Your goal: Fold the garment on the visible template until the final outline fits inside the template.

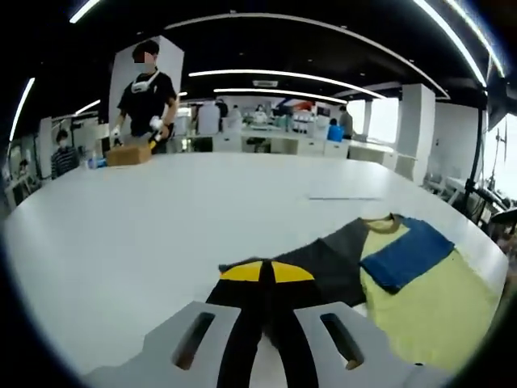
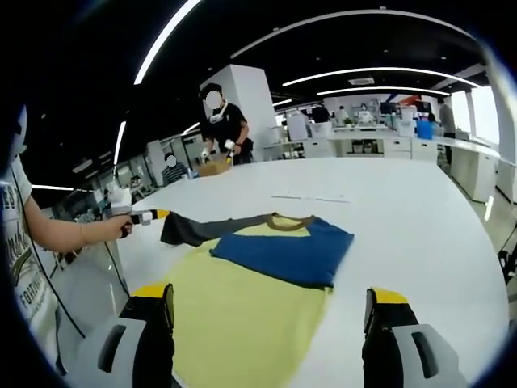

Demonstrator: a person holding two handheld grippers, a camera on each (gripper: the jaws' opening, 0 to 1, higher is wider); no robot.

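A yellow T-shirt lies flat on the white table, with its blue sleeve folded across the chest. Its dark grey sleeve stretches out sideways. My left gripper has its yellow tips pressed together on the cuff of that grey sleeve. The right gripper view shows this left gripper at the left in a person's hand, holding the grey sleeve pulled taut. My right gripper hovers over the shirt's lower body, jaws wide apart, nothing between them.
A faint pale rectangle marks the table just beyond the shirt's collar. A person stands at the far end of the table by a cardboard box. The table edge runs close to the left of the shirt. Desks and people fill the background.
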